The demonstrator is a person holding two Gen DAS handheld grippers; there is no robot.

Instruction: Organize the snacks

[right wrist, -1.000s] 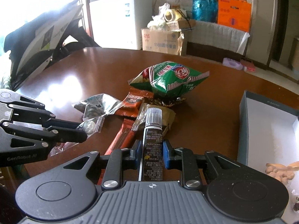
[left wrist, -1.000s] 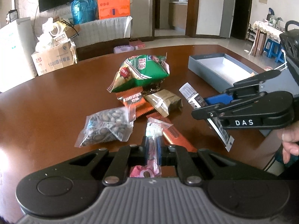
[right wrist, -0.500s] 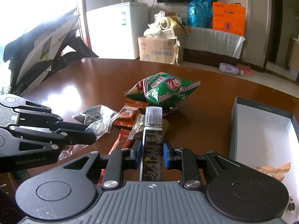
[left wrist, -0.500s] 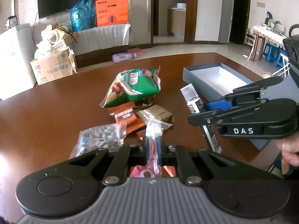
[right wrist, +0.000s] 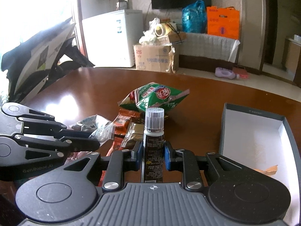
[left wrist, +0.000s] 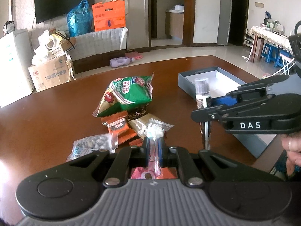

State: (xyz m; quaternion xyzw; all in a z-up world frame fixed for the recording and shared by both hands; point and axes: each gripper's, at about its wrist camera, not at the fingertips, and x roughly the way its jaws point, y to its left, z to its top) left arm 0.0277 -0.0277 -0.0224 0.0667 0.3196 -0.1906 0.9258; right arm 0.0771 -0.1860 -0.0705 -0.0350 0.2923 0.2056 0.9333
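While left hand-held gripper (left wrist: 153, 150) pinches candy packet (left wrist: 154, 131), right hand-held gripper (right wrist: 152, 151) clamps dark tube (right wrist: 153, 145), lower ends hidden.

The snack pile (right wrist: 143, 116) lies left of the open box (right wrist: 254, 131) (both on the table (right wrist: 84, 86)).

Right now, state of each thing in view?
Left gripper: shut on candy pack, lifted.
Right gripper: shut on tube, cap on, upright.
Box: open, a wrapper inside.
Green bag: sealed, lying on other packets.
Seed bag: sealed, flat on table.
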